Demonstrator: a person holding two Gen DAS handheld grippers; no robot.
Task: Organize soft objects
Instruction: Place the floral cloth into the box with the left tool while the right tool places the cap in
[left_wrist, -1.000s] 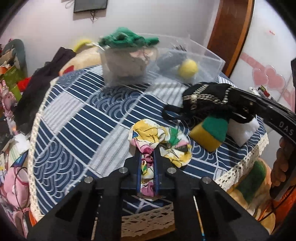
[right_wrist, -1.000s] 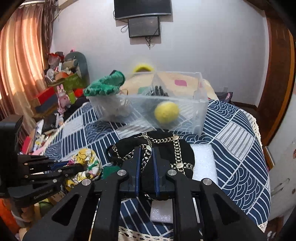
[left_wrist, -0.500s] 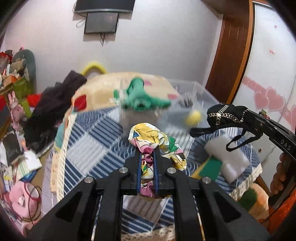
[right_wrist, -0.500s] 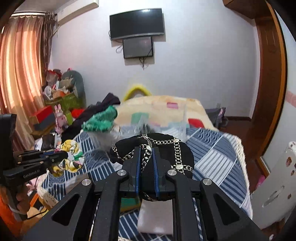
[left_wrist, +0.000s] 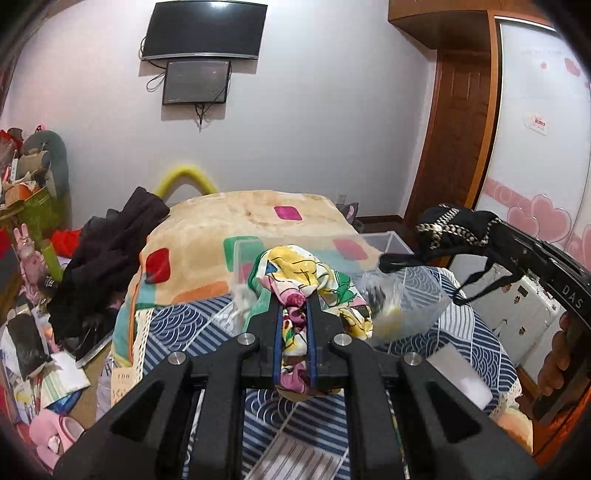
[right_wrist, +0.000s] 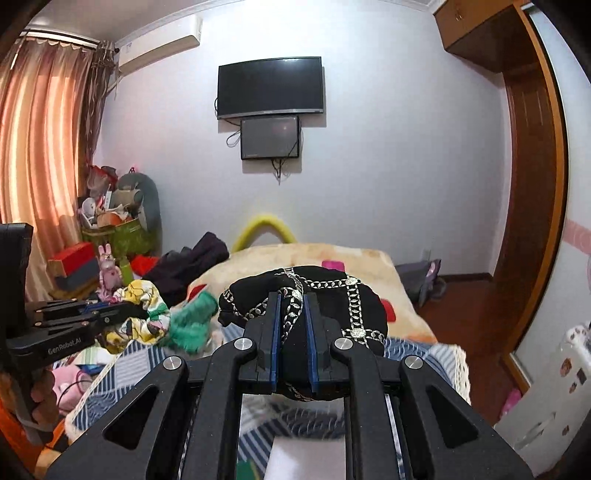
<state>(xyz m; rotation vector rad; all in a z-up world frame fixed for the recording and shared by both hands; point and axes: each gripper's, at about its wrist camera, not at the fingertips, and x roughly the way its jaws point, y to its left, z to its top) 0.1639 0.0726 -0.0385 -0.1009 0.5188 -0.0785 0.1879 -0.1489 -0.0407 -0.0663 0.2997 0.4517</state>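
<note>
My left gripper is shut on a flowery yellow, pink and green cloth and holds it up above the table. It also shows in the right wrist view. My right gripper is shut on a black pouch with gold chain trim, also lifted; it shows in the left wrist view. The clear plastic bin sits behind the cloth, blurred, with a yellow ball inside. A green knitted thing hangs at the bin, blurred.
The round table has a blue and white patterned cover with a lace edge. A white foam block lies at its right. A bed with a cream blanket stands behind. Clutter and toys fill the floor at left.
Both grippers have risen from the table with their loads and tilted up, so the wall and TV now fill the views. The table and bin have dropped low in frame.
</note>
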